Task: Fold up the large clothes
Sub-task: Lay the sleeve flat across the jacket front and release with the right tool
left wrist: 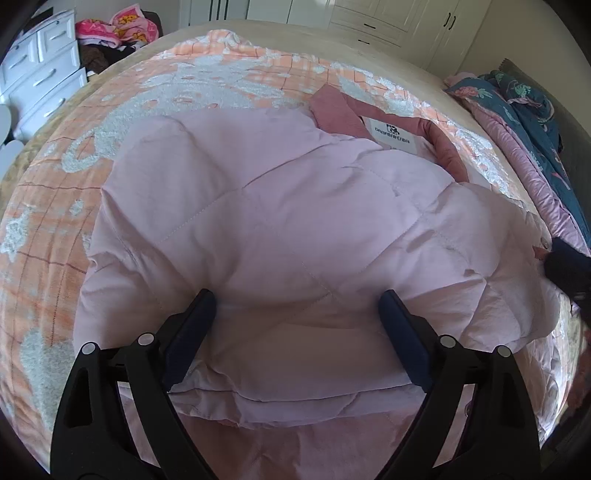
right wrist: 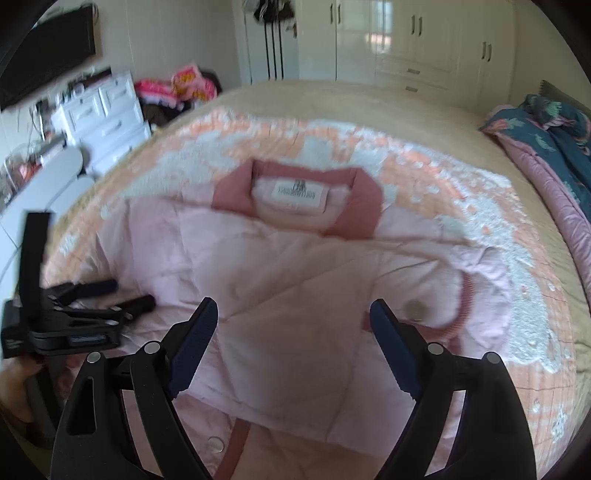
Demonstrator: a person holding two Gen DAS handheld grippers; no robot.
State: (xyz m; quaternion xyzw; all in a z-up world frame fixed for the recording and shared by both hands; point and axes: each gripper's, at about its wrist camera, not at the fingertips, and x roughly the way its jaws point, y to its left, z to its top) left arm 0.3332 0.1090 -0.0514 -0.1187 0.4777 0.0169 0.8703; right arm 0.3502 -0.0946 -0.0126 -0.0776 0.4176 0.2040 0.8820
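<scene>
Midway: we have the pink quilted jacket [left wrist: 258, 229] on the bed blanket [left wrist: 55, 206], sides folded in, lengthwise fold remaining; left gripper [left wrist: 297, 325] and right gripper [right wrist: 293, 332] gape wide, empty.

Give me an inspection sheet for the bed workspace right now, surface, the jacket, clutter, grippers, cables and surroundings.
Surface: bed covered by an orange and white blanket.
Job's things: pink quilted jacket, partly folded, darker pink collar and label showing, snap button visible.
Clutter: blue floral quilt bunched at the bed's edge; pink clothes pile beyond the bed.
Grippers: left hand-held gripper open over the jacket; right hand-held gripper open, nothing between its jaws.
Cables: nothing seen.
Surroundings: white drawers, white wardrobes.
</scene>
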